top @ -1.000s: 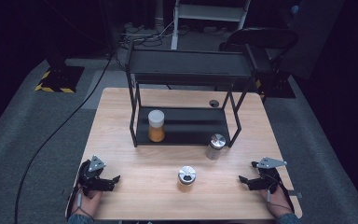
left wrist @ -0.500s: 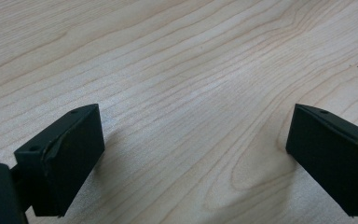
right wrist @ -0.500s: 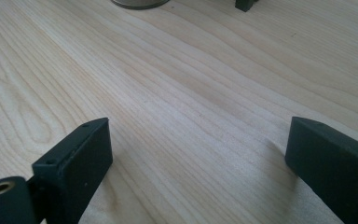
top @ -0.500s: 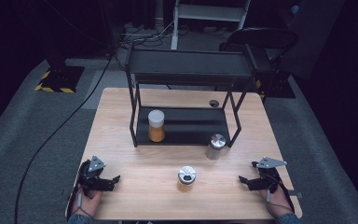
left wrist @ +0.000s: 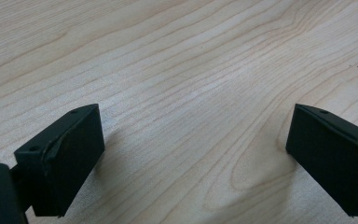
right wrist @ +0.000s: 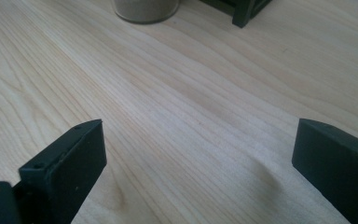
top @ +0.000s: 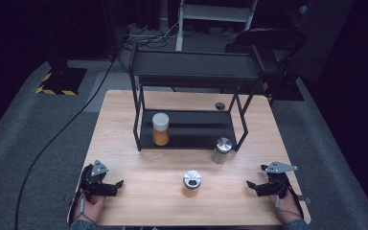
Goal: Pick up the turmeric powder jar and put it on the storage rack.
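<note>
A black two-tier rack (top: 191, 69) stands at the back of the wooden table (top: 134, 120). On its lower shelf sits a jar of orange powder with a white lid (top: 160, 129). A silver-lidded jar (top: 221, 151) stands on the table by the rack's front right leg, its base visible in the right gripper view (right wrist: 144, 9). Another silver-lidded jar (top: 191, 183) stands nearer the front edge. My left gripper (top: 116, 187) rests open at the front left, its jaws wide over bare wood (left wrist: 191, 154). My right gripper (top: 250, 187) rests open at the front right (right wrist: 196, 163).
A small dark round hole (top: 219, 106) sits in the tabletop behind the rack. Grey carpet surrounds the table, with a cable (top: 52, 139) trailing on the left and a dark chair (top: 268, 43) behind. The rack's leg (right wrist: 242, 14) is ahead of my right gripper.
</note>
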Available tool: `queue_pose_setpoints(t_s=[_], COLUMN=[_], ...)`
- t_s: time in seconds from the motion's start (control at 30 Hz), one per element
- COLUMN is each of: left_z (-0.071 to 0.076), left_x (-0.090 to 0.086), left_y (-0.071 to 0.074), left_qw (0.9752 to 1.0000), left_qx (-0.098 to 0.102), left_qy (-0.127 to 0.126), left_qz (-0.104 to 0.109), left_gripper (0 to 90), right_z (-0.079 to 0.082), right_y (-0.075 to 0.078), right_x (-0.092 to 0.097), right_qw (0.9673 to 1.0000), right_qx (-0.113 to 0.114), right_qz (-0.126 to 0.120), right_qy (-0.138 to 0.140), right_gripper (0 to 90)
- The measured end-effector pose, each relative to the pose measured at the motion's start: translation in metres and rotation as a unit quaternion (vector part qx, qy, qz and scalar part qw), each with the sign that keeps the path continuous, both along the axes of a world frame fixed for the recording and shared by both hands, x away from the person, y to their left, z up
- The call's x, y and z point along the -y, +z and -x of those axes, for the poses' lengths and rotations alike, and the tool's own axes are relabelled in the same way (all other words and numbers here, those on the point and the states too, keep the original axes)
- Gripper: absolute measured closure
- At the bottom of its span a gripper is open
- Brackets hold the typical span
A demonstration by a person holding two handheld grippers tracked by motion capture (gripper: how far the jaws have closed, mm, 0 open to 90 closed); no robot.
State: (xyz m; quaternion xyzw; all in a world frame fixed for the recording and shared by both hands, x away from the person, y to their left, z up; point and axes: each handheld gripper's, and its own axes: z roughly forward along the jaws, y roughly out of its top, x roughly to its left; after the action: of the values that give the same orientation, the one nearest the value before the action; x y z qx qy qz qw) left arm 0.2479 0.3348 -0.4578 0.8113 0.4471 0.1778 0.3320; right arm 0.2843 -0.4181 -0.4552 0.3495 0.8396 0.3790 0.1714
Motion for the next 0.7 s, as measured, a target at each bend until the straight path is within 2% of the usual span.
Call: queue_pose_setpoints(t_s=[0.33,0.7], left_z=[0.0,0.0], left_x=[0.0,0.0], left_y=[0.0,0.0], left_qw=[1.0,1.0], left_qx=[0.0,0.0], left_qy=[0.0,0.0], left_qz=[0.0,0.0], left_gripper=[4.2,4.2], right_z=[0.007,0.013], right_y=[0.012,0.029], right_x=[0.0,-0.006], right_qw=[0.9997,0.999], right_qx=[0.021,0.04], right_qz=[-0.013,-0.015], right_qy=[0.006,0.016], right_gripper=[2.7,2.9])
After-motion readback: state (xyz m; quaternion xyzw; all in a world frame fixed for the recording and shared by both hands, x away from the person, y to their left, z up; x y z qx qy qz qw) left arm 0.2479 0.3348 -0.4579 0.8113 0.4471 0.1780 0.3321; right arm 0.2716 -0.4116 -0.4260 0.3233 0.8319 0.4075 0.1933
